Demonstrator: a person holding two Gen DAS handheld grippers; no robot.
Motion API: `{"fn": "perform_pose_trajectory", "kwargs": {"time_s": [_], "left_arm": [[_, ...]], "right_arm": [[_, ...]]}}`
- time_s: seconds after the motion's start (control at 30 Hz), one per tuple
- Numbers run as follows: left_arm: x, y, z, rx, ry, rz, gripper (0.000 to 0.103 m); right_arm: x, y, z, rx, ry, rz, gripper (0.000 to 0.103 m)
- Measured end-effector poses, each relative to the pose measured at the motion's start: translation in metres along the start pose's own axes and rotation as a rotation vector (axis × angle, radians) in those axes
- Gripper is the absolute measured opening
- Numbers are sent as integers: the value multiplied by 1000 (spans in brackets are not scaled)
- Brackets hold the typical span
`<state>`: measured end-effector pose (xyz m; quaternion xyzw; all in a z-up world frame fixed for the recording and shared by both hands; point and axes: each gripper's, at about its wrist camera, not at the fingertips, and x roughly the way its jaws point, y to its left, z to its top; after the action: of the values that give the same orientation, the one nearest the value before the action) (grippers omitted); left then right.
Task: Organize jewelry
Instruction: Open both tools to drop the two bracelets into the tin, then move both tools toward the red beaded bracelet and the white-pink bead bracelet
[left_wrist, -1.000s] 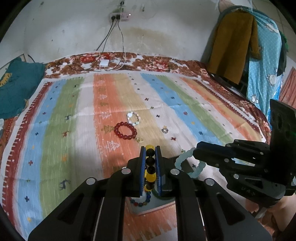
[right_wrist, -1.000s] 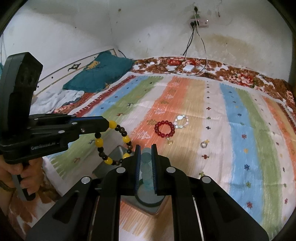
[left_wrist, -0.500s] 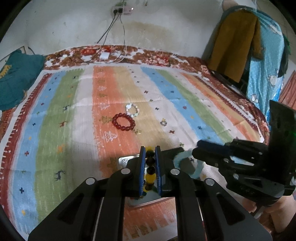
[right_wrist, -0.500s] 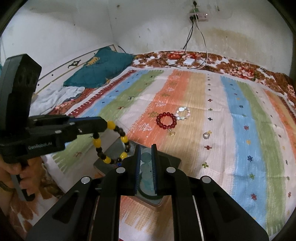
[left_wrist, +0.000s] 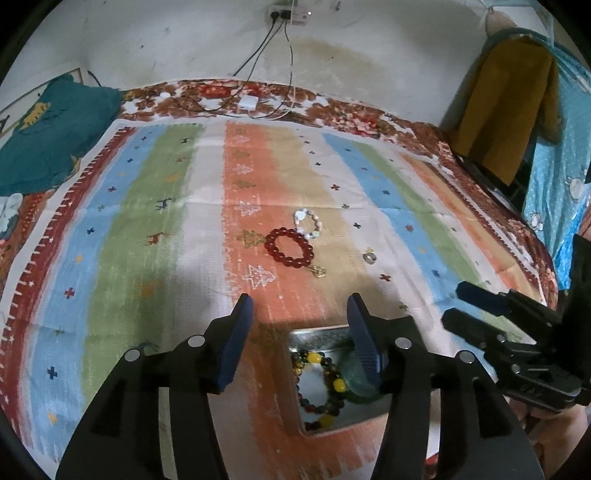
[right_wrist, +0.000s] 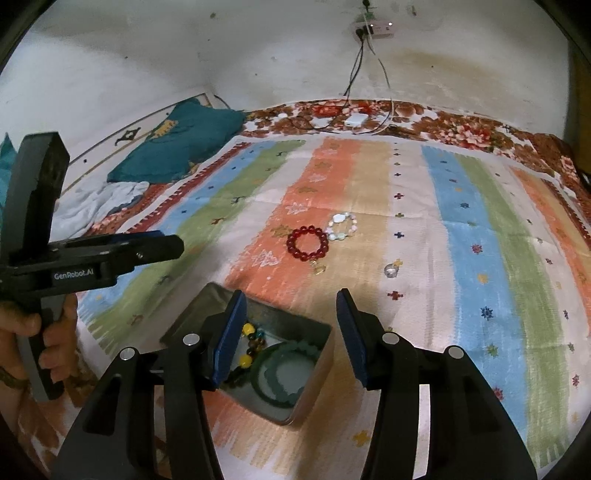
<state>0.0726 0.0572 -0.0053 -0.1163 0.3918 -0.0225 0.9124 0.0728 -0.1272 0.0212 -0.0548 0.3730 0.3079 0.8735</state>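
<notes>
An open metal box sits on the striped cloth near its front edge. Inside lie a yellow-and-dark bead bracelet and a pale green bracelet. My left gripper and right gripper hover over the box, jaws opening, nothing between them. Farther out on the cloth lie a red bead bracelet, a pastel bracelet, a gold charm and a small ring.
A teal pillow lies at the far left. A white charger with cables lies by the wall. Clothes hang at the right. A person's hand grips the left tool.
Both grippers opened and let go of their bracelets. The yellow-and-dark bracelet and the pale green one now lie in the box. The left gripper moved slightly left and down.
</notes>
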Motion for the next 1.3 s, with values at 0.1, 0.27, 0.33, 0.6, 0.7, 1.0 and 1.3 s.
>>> {"fn": "perform_pose_trajectory", "kwargs": {"time_s": [0.1,0.27,0.33,0.6,0.7,1.0,1.3], "left_arm": [[4,1,5,6,-12,13,59],[14,1,15,30,-26,21,68],[19,3,19,35,-20,24,70],[40,18,33,-7,16,11,79],[47,22,38,-16,24,7,83],[72,25,48,4,62,-7,93],[99,36,59,9,87,18,97]], "right_arm": [[5,-7,4,17,0,-14,56],[17,-17,13,36,11,-39,61],[21,-21,16,46,8,-46,66],[39,-37,28,74,18,-67,74],[44,-39,32,70,15,-73,78],[66,-48,45,80,25,-86,87],[90,-61,56,102,57,-97,93]]}}
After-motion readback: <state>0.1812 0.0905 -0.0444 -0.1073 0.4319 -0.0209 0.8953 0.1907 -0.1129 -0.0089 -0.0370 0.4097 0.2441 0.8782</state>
